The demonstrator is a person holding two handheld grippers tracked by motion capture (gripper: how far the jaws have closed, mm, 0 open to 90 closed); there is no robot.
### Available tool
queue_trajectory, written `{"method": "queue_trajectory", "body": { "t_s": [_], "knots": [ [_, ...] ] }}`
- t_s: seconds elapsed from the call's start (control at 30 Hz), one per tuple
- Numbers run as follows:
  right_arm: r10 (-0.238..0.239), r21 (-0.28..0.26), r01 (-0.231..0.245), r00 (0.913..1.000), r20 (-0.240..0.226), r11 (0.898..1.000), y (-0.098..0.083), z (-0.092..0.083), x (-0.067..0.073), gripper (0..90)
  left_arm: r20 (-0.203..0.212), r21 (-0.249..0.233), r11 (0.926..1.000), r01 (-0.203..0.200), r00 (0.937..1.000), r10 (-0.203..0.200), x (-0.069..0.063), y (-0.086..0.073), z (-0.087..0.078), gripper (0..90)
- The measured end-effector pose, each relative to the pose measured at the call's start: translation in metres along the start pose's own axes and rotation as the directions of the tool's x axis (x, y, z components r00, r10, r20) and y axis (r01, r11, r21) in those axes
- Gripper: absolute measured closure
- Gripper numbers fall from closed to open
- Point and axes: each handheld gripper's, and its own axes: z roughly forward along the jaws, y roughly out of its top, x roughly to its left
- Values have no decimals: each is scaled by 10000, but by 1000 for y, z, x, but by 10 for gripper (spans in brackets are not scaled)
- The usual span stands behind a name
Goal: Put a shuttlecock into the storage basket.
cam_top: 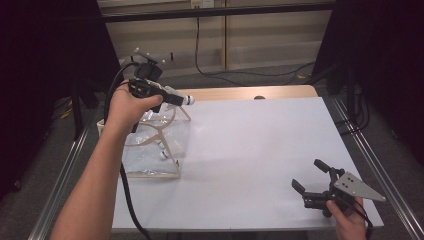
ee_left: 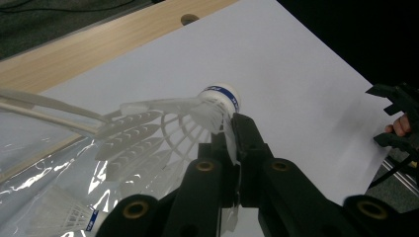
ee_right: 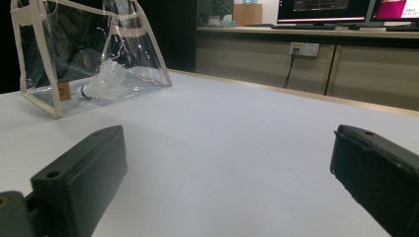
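High view lays out the whole white tabletop [cam_top: 250,150], with the clear bag [cam_top: 152,150] standing near its left edge and my two hands well apart. My left gripper [cam_top: 175,98] hangs above the bag's open top, its fingers clenched on a shuttlecock [cam_top: 186,100] by the feather skirt. The shuttlecock's long axis runs roughly level there, its white cork pointing right, out over the tabletop and away from the bag. My right gripper [cam_top: 312,180] sits low near the front right corner, fingers released and spread wide with nothing between them.

Left gripper view adds what the overhead misses: the blue band around the cork [ee_left: 221,96], the feathers fanning back toward my fingers [ee_left: 247,138], and the bag's plastic below.

Right gripper view, looking level across the tabletop, shows another shuttlecock [ee_right: 104,79] lying on its side inside the bag [ee_right: 59,98].
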Motion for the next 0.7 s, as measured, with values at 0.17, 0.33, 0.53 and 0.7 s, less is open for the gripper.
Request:
{"method": "queue_trajectory", "body": {
  "t_s": [0.17,0.33,0.53,0.7],
  "knots": [
    [-16,-3,16,10000,-21,10000,0,0,0,7,-71,-75,9999,79,9999,-80,4,-1,-6,894],
    [-27,10,27,10000,-11,10000,0,0,0,7,-187,-179,9997,135,9997,-138,9,-3,-11,894],
    [-1,18,1,10000,12,10000,0,0,0,7,-321,-272,9994,228,9992,-237,15,-4,-15,893],
    [-9,15,9,10000,-4,10000,0,0,1,7,-526,-321,9989,343,9980,-360,20,-6,-17,892]
  ]
}}
